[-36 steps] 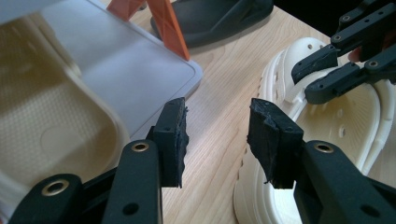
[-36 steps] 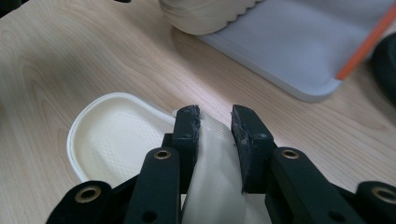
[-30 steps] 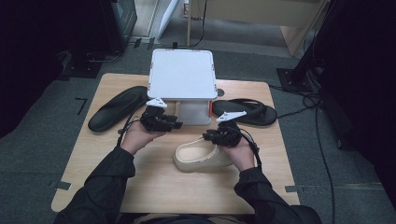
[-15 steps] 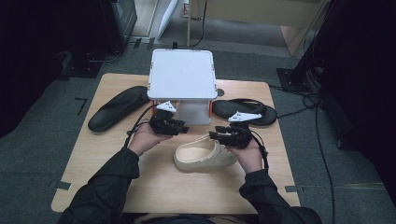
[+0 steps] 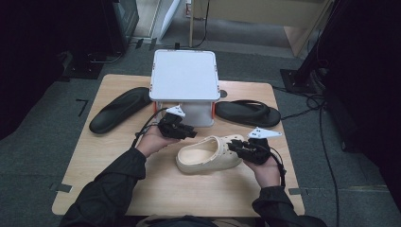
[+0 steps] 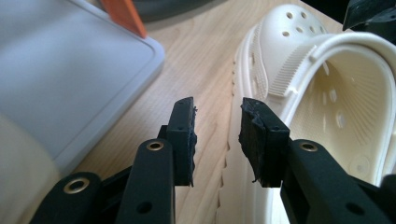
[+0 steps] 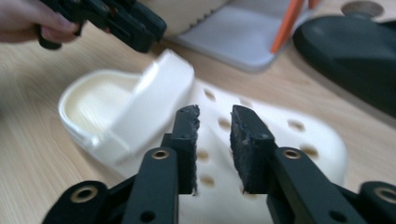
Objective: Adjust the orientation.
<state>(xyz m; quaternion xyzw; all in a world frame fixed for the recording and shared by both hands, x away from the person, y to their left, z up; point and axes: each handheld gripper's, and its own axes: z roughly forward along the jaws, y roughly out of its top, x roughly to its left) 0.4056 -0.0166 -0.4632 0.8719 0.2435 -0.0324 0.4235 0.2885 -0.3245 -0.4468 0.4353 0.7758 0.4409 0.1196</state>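
Observation:
A cream clog [image 5: 208, 153] lies mid-table, heel to the left and holed toe to the right. My left gripper [image 5: 183, 131] hovers at its far heel side. In the left gripper view, the left gripper [image 6: 217, 119] stands open on a narrow gap with bare wood between the pads and the clog [image 6: 327, 88] just to their right; its jaws have just been closing on nothing. My right gripper [image 5: 242, 148] sits at the toe end. The right gripper [image 7: 215, 119] is open over the clog's toe [image 7: 299, 140]; its jaws have just been closing, with nothing pinched.
A white box [image 5: 184, 75] with orange corner pieces [image 7: 285, 23] stands behind the clog. A black sandal [image 5: 120, 109] lies at the left and a black flip-flop [image 5: 246, 112] at the right. Bare wooden tabletop [image 5: 142, 189] lies near the front edge.
The left gripper has moved right and down toward the clog's heel. The right gripper has slid right and toward the person, to the toe end. The clog has stayed put.

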